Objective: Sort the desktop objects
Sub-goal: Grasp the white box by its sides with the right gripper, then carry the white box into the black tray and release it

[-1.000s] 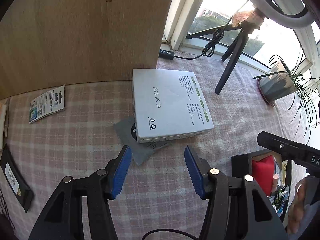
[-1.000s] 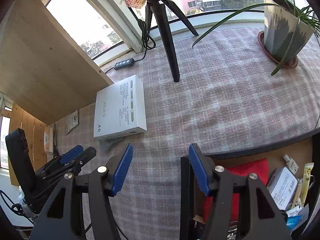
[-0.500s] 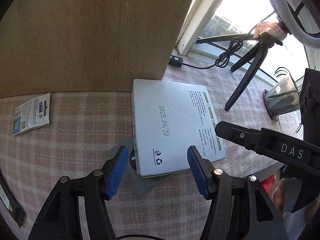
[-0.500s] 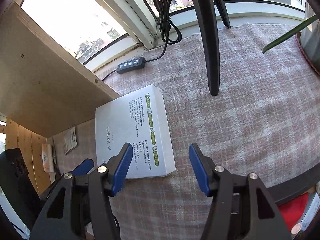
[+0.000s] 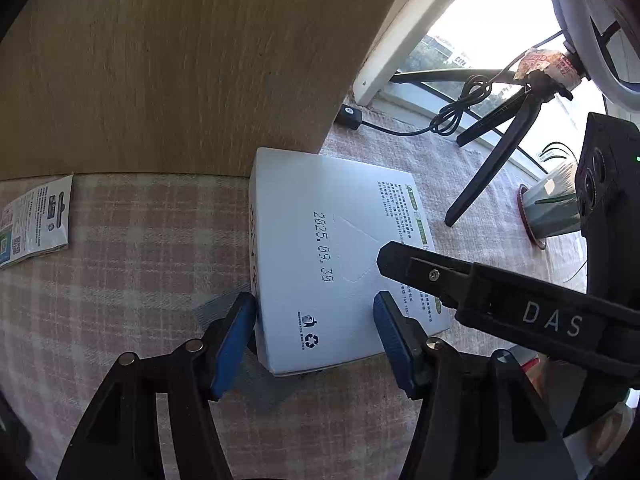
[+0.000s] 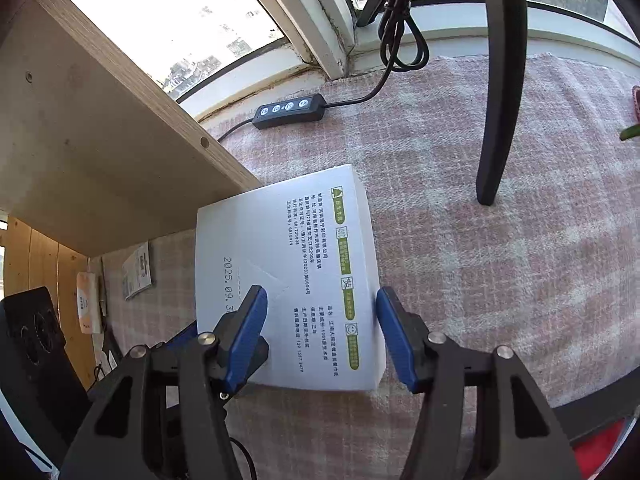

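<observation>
Both grippers have closed in on the white box (image 5: 336,264).
Left gripper (image 5: 316,336) and right gripper (image 6: 318,332) hang spread over its near end; it lies flat on the tablecloth (image 6: 500,272), long axis pointing away, against the wooden panel (image 5: 168,64).

White box (image 6: 288,276) flat on plaid-clothed surface (image 6: 500,280). Right hand-held gripper (image 6: 318,332) open, blue pads straddling box's near right part. Black inline controller (image 6: 290,111) beyond, near window sill. Tripod leg (image 6: 496,120) right of box.
</observation>
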Demonstrator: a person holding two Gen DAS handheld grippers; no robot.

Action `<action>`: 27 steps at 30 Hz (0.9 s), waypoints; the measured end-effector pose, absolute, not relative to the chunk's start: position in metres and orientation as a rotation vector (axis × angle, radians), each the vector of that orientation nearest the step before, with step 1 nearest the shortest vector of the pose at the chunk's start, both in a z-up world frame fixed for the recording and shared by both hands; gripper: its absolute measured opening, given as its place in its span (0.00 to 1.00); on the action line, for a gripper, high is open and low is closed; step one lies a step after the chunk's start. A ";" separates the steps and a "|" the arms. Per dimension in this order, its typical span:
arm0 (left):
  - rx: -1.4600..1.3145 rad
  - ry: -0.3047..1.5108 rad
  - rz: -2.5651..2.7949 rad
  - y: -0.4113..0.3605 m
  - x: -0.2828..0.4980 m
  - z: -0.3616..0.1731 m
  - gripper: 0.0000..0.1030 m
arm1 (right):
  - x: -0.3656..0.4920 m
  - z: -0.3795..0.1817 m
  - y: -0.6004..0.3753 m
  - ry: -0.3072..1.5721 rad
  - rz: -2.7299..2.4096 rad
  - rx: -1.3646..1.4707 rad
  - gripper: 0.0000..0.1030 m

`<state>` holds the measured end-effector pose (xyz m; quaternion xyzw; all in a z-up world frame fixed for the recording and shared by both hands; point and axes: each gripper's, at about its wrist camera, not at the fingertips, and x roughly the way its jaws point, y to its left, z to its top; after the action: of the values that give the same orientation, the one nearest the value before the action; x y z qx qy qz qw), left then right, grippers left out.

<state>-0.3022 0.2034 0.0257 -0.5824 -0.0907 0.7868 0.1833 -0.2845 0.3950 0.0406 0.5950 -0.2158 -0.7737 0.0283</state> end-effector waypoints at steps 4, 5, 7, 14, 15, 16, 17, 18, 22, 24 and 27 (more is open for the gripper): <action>-1.614 -0.265 2.219 0.201 -0.298 0.035 0.56 | -0.278 0.049 0.393 -0.640 -2.390 1.820 0.54; -1.602 -0.259 2.219 0.202 -0.296 0.039 0.56 | -0.276 0.051 0.393 -0.631 -2.393 1.817 0.54; -1.576 -0.249 2.226 0.203 -0.289 0.048 0.56 | -0.270 0.057 0.394 -0.626 -2.402 1.818 0.54; -1.529 -0.233 2.220 0.211 -0.264 0.073 0.56 | -0.241 0.078 0.397 -0.598 -2.426 1.785 0.54; -1.524 -0.232 2.214 0.214 -0.259 0.076 0.56 | -0.236 0.083 0.399 -0.592 -2.430 1.780 0.54; -1.516 -0.228 2.210 0.217 -0.255 0.079 0.56 | -0.229 0.086 0.401 -0.587 -2.435 1.777 0.54; -1.504 -0.218 2.207 0.221 -0.250 0.084 0.56 | -0.223 0.091 0.403 -0.583 -2.440 1.774 0.54; -1.494 -0.210 2.204 0.225 -0.245 0.088 0.56 | -0.216 0.096 0.407 -0.581 -2.447 1.767 0.54; -1.445 -0.180 2.180 0.243 -0.223 0.105 0.56 | -0.184 0.114 0.425 -0.592 -2.491 1.745 0.54; -1.422 -0.163 2.159 0.253 -0.210 0.112 0.56 | -0.167 0.122 0.436 -0.604 -2.521 1.735 0.54; -1.393 -0.126 2.121 0.273 -0.192 0.121 0.56 | -0.139 0.133 0.455 -0.620 -2.556 1.726 0.54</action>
<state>-0.1916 0.2725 0.1214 -0.5237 -0.0474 0.7974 0.2962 -0.1387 0.4548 0.1328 0.5486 -0.1972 -0.8125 -0.0023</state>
